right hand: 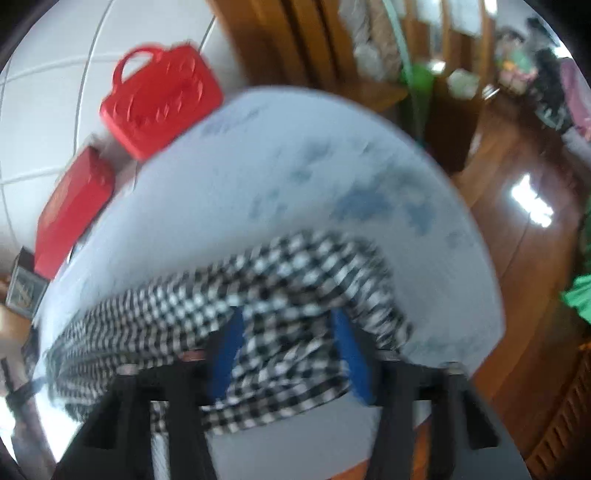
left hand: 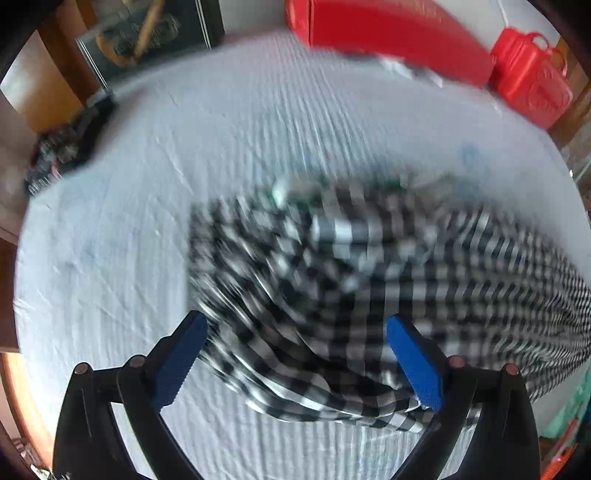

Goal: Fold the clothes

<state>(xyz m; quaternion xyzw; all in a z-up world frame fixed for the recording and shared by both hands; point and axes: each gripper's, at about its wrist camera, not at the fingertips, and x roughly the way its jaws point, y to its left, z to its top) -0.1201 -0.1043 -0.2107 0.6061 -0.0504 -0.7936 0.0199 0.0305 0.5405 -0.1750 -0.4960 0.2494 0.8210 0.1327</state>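
Note:
A black-and-white checked garment [left hand: 369, 266] lies crumpled on a table covered with a pale blue cloth [left hand: 184, 147]. My left gripper [left hand: 295, 319] hovers over the garment's near-left part, open wide, its blue pads [left hand: 177, 362] on either side of a fold without pressing it. In the right wrist view the same garment [right hand: 221, 291] stretches away to the left across the cloth-covered table [right hand: 295, 166]. My right gripper [right hand: 288, 314] is shut on a bunch of the checked fabric, which gathers between its blue pads [right hand: 351, 350]. Both views are motion-blurred.
A red box [left hand: 388, 33] and a red handbag-shaped case [left hand: 528, 77] sit at the table's far edge, also seen as the case [right hand: 159, 99] and the box [right hand: 74, 210]. Dark clutter [left hand: 62, 147] lies at the left edge. Wooden floor [right hand: 517, 258] lies beyond the table's right rim.

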